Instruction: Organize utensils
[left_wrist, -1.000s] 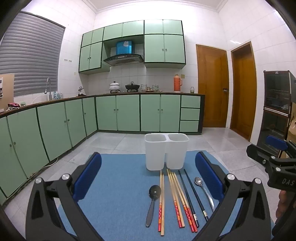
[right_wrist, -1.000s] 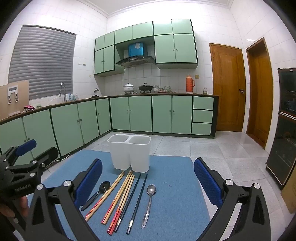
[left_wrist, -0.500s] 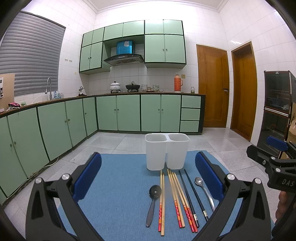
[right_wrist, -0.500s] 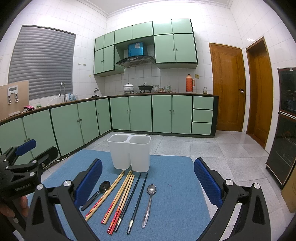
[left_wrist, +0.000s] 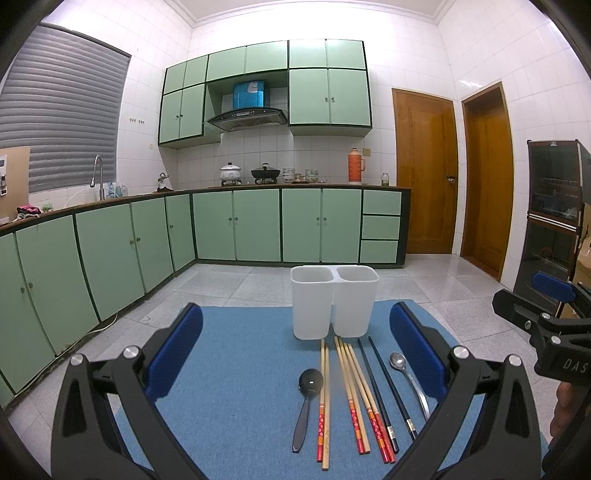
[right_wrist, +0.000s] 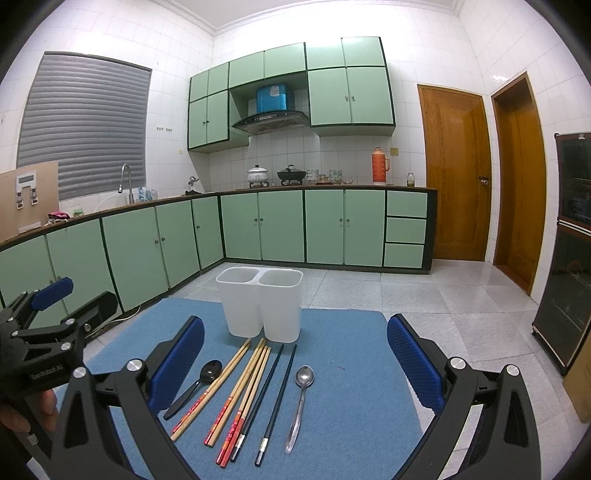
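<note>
On a blue mat (left_wrist: 236, 373) (right_wrist: 343, 384) stands a white two-compartment holder (left_wrist: 334, 301) (right_wrist: 260, 302), both wells looking empty. In front of it lie a black spoon (left_wrist: 308, 398) (right_wrist: 197, 384), several bamboo chopsticks with red ends (left_wrist: 351, 395) (right_wrist: 236, 391), two black chopsticks (left_wrist: 384, 391) (right_wrist: 273, 395) and a steel spoon (left_wrist: 408, 380) (right_wrist: 300, 395). My left gripper (left_wrist: 295, 354) hovers open above the utensils, holding nothing. My right gripper (right_wrist: 295, 354) is likewise open and holds nothing. Each gripper shows at the other view's edge, the right gripper (left_wrist: 550, 314) and the left gripper (right_wrist: 44, 314).
The mat covers a table whose far edge lies just behind the holder. Beyond are a tiled floor (left_wrist: 236, 284), green base cabinets (left_wrist: 258, 225), two wooden doors (left_wrist: 424, 173) and a dark cabinet (left_wrist: 554, 218) at right. A hand (right_wrist: 22, 410) holds the left gripper's handle.
</note>
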